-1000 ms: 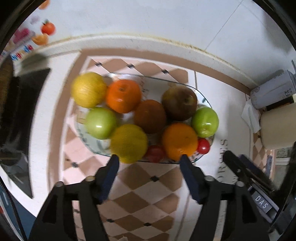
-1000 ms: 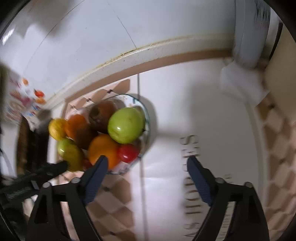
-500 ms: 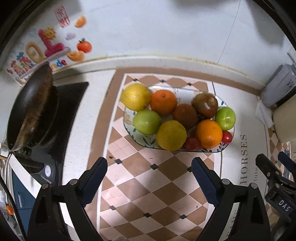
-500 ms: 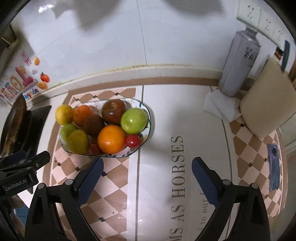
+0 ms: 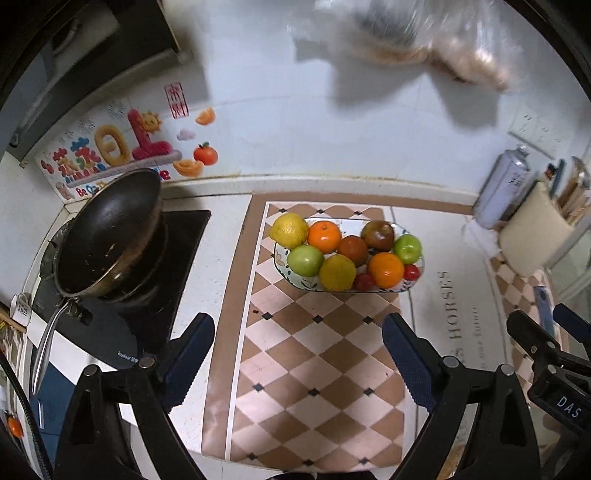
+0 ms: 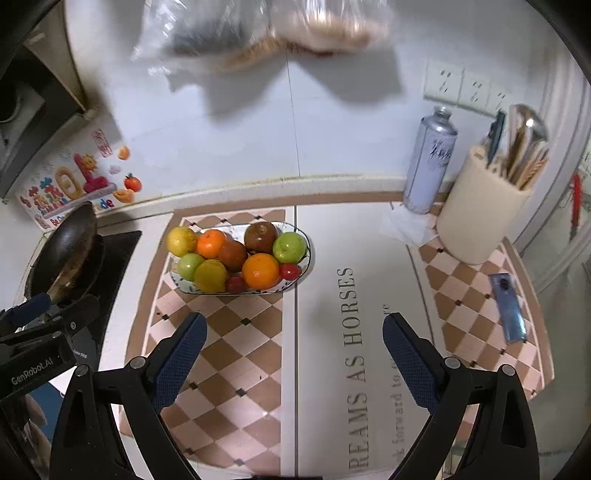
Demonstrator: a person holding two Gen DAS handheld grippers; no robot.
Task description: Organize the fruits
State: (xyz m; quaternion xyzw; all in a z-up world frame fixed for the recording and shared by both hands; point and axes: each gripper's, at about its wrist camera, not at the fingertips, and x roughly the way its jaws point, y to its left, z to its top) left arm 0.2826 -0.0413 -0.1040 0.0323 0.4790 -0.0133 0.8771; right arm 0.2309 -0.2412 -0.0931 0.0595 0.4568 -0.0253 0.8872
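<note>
An oval glass plate (image 5: 416, 277) (image 6: 307, 258) full of fruit rests on the chequered counter mat. On it lie a lemon (image 5: 288, 230), oranges (image 5: 385, 270) (image 6: 260, 271), green apples (image 5: 407, 249) (image 6: 290, 247), dark brown fruit (image 6: 260, 232) and small red tomatoes (image 6: 289, 271). My left gripper (image 5: 298, 341) hangs open well above and in front of the plate, nothing between its blue pads. My right gripper (image 6: 294, 339) is likewise open and empty, over the mat to the plate's right front. Each gripper shows at the edge of the other's view.
A black wok (image 5: 107, 236) sits on the stove at the left. At the back right stand a silver spray can (image 6: 430, 162) and a cream utensil holder (image 6: 480, 214); a blue phone (image 6: 509, 308) lies at the right. Plastic bags (image 6: 258, 29) hang overhead on the wall.
Both grippers have risen and pulled back from the plate, which now looks smaller and farther. The left jaws widened early on; the right stayed wide. The fruit has not moved.
</note>
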